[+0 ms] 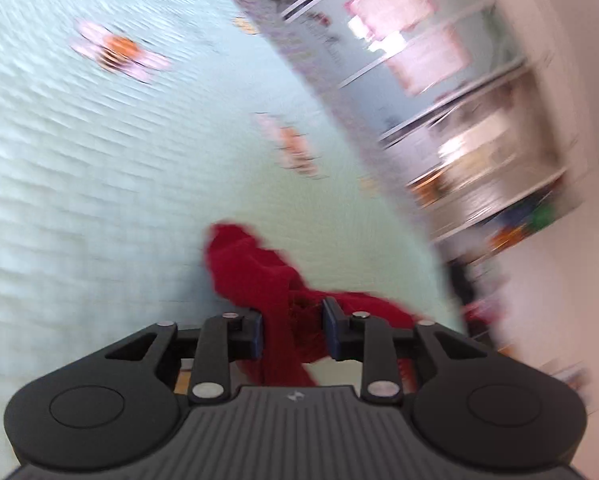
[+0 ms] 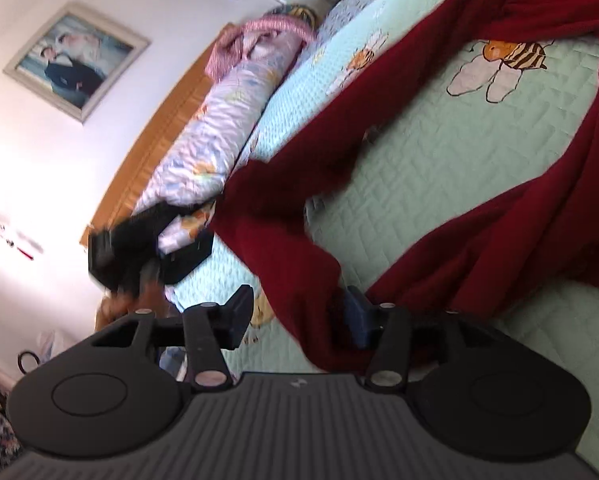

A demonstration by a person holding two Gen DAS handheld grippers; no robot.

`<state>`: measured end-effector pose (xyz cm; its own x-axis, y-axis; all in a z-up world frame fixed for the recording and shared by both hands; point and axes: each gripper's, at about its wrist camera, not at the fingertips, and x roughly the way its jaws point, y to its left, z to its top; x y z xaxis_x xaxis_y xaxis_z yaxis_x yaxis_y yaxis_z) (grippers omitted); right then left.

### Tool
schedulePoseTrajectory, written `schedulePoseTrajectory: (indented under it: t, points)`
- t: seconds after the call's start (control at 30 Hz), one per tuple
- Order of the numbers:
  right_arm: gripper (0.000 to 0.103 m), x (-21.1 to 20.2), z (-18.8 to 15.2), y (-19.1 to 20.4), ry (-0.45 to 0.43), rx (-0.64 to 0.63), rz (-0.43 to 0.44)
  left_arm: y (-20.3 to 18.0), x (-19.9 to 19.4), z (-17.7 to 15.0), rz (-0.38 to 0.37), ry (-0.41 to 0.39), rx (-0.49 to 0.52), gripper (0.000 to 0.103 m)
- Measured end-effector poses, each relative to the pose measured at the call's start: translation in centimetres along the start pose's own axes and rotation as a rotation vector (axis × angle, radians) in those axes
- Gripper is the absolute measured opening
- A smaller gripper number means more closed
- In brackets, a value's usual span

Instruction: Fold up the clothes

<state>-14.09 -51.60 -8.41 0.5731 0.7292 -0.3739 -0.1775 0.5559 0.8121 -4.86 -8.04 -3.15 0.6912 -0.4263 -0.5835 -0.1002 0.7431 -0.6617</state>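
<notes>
A dark red garment point(image 2: 479, 200) lies spread over a pale green quilted bedspread point(image 2: 439, 152) with bee pictures. In the right wrist view my right gripper point(image 2: 299, 316) is open, its jaws well apart; a fold of the red cloth hangs between them against the right finger point(image 2: 359, 316). In the left wrist view my left gripper point(image 1: 293, 330) is shut on a bunched part of the red garment point(image 1: 255, 268), held just above the bedspread point(image 1: 99, 200). This view is blurred by motion.
A rolled floral duvet point(image 2: 227, 120) and a pink cloth point(image 2: 259, 36) lie along the wooden headboard point(image 2: 167, 120). Dark items point(image 2: 139, 244) sit by the bed edge. A framed photo point(image 2: 75, 60) hangs on the wall. Shelves point(image 1: 459, 120) stand beyond the bed.
</notes>
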Motion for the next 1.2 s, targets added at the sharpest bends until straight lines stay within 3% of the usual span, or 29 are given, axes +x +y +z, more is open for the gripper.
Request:
schedulePoseTrajectory:
  t: [0.13,0.2,0.3,0.43,0.7,0.93,0.97,1.0,1.03,1.13,1.2]
  points:
    - [0.053,-0.8,-0.3,-0.4,-0.056,0.056,-0.019,4.0,-2.8,0.7,0.263,-0.125,-0.100,0.032]
    - [0.054,-1.4,-0.4,-0.7,-0.085,0.081,-0.023,4.3,-4.2,1.4,0.325,-0.189,-0.126,0.032]
    - [0.056,-2.5,-0.7,-1.5,-0.131,0.119,-0.026,1.0,-2.0,-0.2,0.286,-0.149,0.084,0.034]
    - [0.057,-2.8,-0.6,-2.9,-0.178,0.165,-0.025,-3.8,1.7,-2.8,0.223,-0.073,0.390,0.057]
    - [0.061,-2.6,-0.6,-3.6,-0.165,0.143,-0.013,-13.3,9.0,-8.0,0.081,0.087,0.996,0.060]
    - [0.061,-3.1,-0.9,-4.8,-0.172,0.183,0.006,-13.1,13.0,-8.1,0.180,0.211,1.156,0.060]
    - [0.062,-3.0,-0.9,-4.8,-0.174,0.186,0.007,-13.0,13.3,-8.1,0.189,0.212,1.168,0.059]
    - [0.062,-3.0,-0.9,-4.9,-0.175,0.187,0.007,-13.1,13.6,-7.7,0.185,0.215,1.160,0.042]
    - [0.062,-2.9,-0.9,-4.9,-0.177,0.186,0.007,-13.4,13.9,-7.0,0.174,0.215,1.134,0.016]
    - [0.062,-2.8,-1.1,-4.7,-0.180,0.188,0.005,-14.7,14.4,-4.6,0.141,0.210,1.044,0.005]
    - [0.062,-2.9,-1.2,-4.8,-0.188,0.195,0.007,-16.8,14.5,-2.5,0.136,0.141,1.040,0.004]
